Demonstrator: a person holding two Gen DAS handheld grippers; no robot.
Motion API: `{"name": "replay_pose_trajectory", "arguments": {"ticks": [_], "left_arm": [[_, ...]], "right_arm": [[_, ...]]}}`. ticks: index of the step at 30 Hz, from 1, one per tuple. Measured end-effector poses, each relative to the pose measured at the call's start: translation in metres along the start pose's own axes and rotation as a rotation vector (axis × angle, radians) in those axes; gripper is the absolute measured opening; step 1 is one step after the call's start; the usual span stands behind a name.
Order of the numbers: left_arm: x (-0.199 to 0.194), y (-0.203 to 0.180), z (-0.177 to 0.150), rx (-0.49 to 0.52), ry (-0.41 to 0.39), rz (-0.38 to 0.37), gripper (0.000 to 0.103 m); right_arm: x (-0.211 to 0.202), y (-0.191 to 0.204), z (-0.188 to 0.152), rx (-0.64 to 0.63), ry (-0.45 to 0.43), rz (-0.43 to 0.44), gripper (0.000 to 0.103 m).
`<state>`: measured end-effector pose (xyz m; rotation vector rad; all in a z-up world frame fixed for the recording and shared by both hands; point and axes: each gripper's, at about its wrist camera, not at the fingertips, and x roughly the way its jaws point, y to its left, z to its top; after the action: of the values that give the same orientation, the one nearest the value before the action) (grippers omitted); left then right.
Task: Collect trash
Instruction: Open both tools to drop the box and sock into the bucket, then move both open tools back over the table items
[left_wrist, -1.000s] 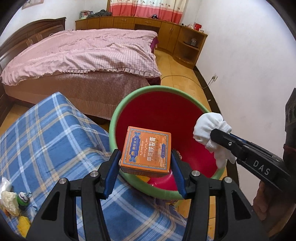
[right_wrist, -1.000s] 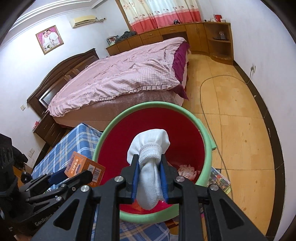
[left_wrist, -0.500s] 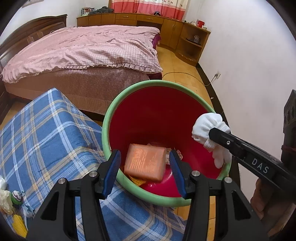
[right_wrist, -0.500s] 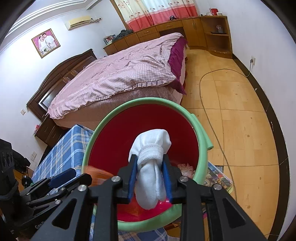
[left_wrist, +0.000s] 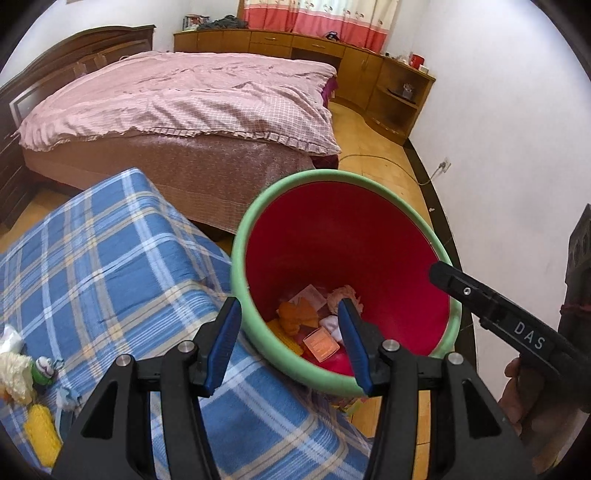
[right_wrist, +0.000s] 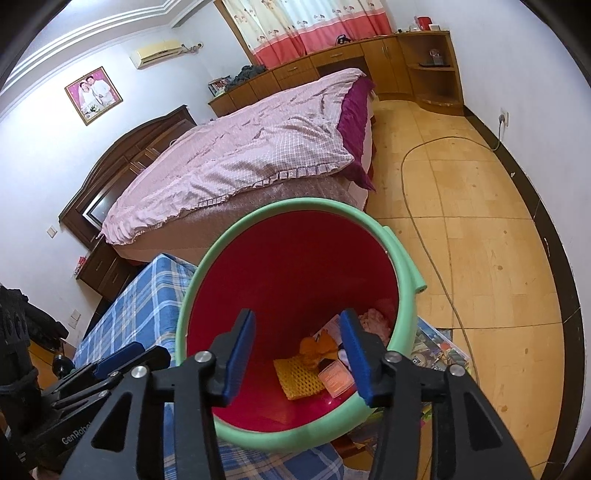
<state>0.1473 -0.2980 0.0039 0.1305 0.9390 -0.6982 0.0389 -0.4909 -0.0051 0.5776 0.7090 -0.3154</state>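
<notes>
A red bin with a green rim (left_wrist: 258, 206) (right_wrist: 402, 258) stands by the blue plaid surface (left_wrist: 92, 258). My left gripper (left_wrist: 288, 325) is open and empty over the bin's near rim. My right gripper (right_wrist: 297, 339) is open and empty above the bin mouth; it shows in the left wrist view (left_wrist: 480, 299) at the right. At the bin's bottom lie the orange box (left_wrist: 320, 345) (right_wrist: 334, 376), a white sock (left_wrist: 330, 326), a yellow mesh piece (right_wrist: 295, 376) and other scraps.
Several small items lie on the plaid surface at the left: a yellow piece (left_wrist: 40, 435), a small green toy (left_wrist: 44, 369), a cream scrap (left_wrist: 13, 369). A pink-covered bed (left_wrist: 177, 107) stands behind. A cable (right_wrist: 424, 236) runs across the wooden floor. A white wall is at the right.
My left gripper opened and the orange box fell into the bin. My right gripper opened and the white sock dropped in too.
</notes>
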Motion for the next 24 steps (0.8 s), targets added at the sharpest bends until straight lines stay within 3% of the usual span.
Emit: {"name": "replay_pose_trajectory", "arguments": {"ticks": [13,24], "left_arm": [[-0.045,0.034,-0.016,-0.079,-0.060,0.057,0.054],[-0.086,0.081,-0.033,-0.174,-0.113,0.121,0.054]], "right_arm": [[-0.020,0.027,-0.011,-0.011,-0.019,0.044,0.069],[-0.026,0.071,-0.027,-0.065,0.002,0.098,0.073]]}}
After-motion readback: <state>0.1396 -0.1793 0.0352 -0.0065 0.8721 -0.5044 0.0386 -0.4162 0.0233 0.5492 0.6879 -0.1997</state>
